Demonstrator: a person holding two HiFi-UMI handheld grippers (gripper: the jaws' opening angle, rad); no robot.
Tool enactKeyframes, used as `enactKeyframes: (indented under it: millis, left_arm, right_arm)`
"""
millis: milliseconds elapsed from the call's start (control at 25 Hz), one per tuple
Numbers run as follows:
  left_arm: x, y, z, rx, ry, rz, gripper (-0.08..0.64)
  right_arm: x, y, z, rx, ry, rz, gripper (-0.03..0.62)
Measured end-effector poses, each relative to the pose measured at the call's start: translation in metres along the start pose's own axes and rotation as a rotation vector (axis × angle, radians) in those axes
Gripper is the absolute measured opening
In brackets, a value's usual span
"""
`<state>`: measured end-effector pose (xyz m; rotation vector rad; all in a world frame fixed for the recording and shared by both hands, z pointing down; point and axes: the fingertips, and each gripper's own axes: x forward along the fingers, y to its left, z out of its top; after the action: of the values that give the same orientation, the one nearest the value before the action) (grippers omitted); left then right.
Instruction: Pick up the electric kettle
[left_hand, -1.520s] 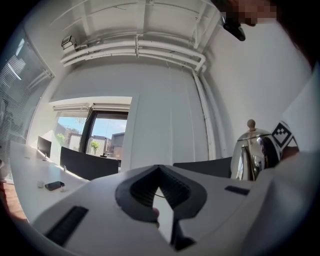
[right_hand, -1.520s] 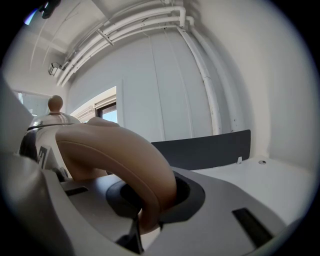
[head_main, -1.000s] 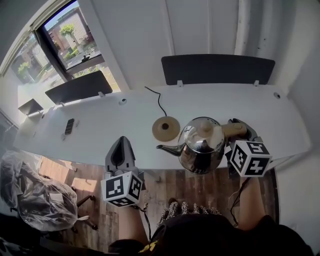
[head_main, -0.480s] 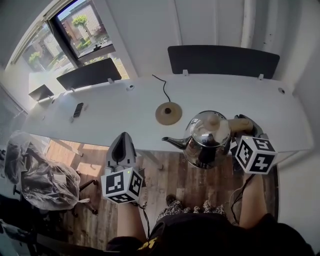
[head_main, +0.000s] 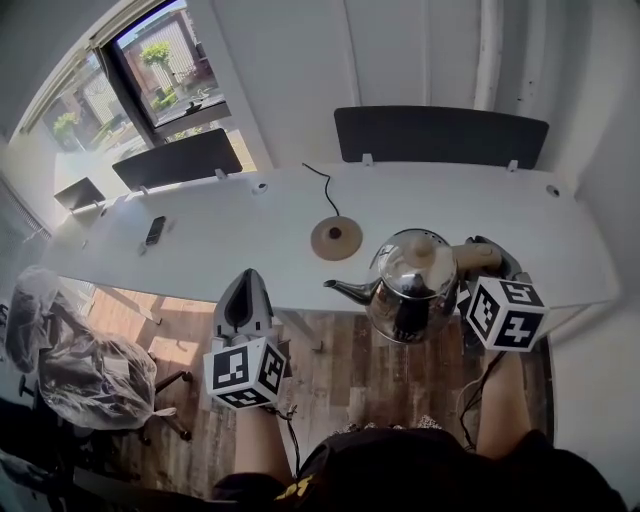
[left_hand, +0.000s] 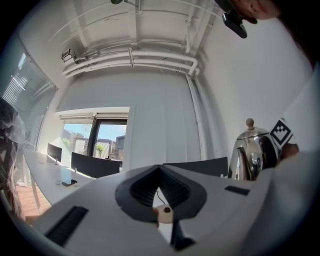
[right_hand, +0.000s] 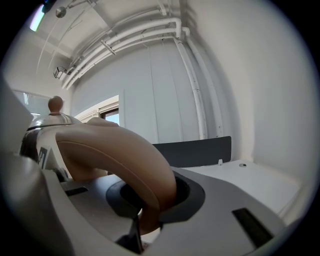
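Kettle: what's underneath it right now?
Not its round base, which sits bare on the desk beside it. The kettle hangs from the right hand-held gripper over the desk's near edge and wood floor. Its body hides whatever is directly below.

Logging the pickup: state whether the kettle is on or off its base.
Off. The kettle is upright and apart from the round base on the desk, its handle clamped in the right gripper.

A dark phone (head_main: 155, 230) lies on the white desk (head_main: 230, 225); a plastic-wrapped chair (head_main: 85, 375) stands beside it.
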<state>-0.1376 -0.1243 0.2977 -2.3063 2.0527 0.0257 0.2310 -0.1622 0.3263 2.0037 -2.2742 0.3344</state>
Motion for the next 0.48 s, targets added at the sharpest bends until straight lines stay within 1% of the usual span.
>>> enactKeyframes:
  millis: [240,480]
  left_arm:
    - [0.0,0.014,0.007,-0.003,-0.011,0.008,-0.003]
    - [-0.002,0.016,0.006,0.001,-0.005,0.001,-0.003]
  right_arm:
    - [-0.004,0.014,0.004,-0.029,-0.025,-0.006,0.054]
    - [-0.007,0.022,0.001,-0.021,-0.007,-0.002,0.054]
